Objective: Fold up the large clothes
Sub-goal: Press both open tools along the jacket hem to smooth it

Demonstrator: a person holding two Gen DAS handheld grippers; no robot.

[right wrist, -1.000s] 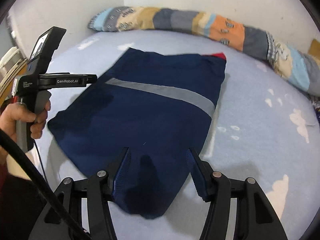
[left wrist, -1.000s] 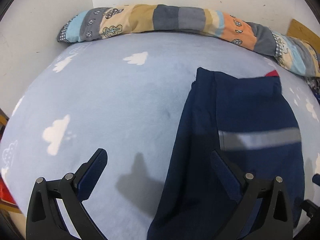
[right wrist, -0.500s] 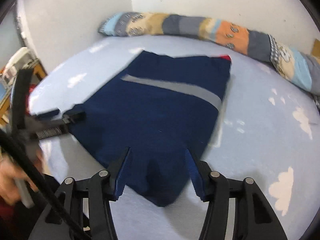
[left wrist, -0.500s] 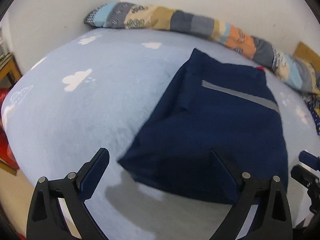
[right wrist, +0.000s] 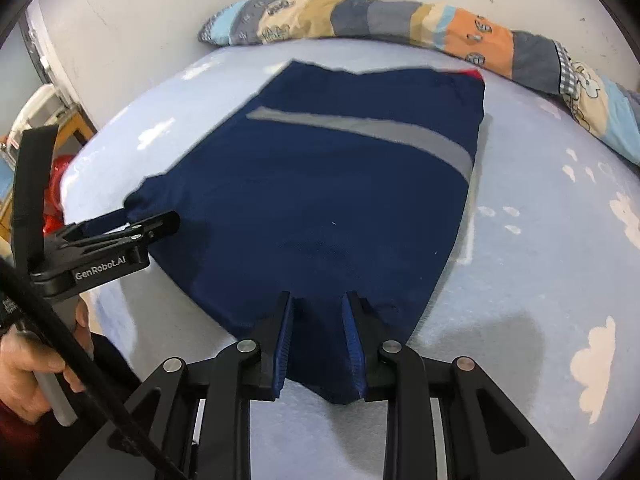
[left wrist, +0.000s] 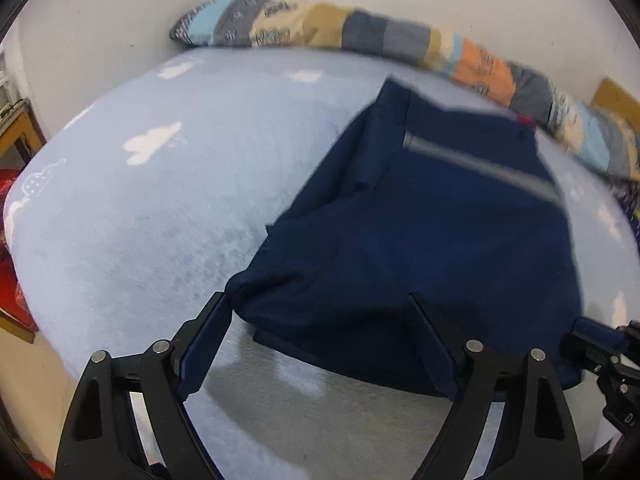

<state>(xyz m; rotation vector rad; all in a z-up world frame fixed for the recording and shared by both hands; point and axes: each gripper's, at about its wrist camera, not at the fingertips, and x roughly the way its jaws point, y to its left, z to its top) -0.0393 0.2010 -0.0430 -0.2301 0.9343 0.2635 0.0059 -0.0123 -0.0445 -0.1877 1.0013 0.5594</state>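
A navy blue garment (left wrist: pixel 420 232) with a grey stripe and a red tag lies folded on a light blue bed (left wrist: pixel 160 208); it also shows in the right wrist view (right wrist: pixel 328 200). My left gripper (left wrist: pixel 320 316) is open, its fingers straddling the garment's near left corner. My right gripper (right wrist: pixel 318 314) has its jaws partly closed around the garment's near right corner, a gap still showing between them. The left gripper also shows in the right wrist view (right wrist: pixel 152 224) at the garment's left corner.
A long patchwork bolster (right wrist: pixel 400 28) lies along the far wall. White walls meet at the far corner. A wooden piece of furniture (left wrist: pixel 20 132) and something red (left wrist: pixel 12 280) stand left of the bed. The bed sheet (right wrist: pixel 560 240) has white cloud prints.
Both grippers have pulled back toward the garment's near edge. The left gripper has come to the near left corner and narrowed. The right gripper's jaws have narrowed around the near right corner.
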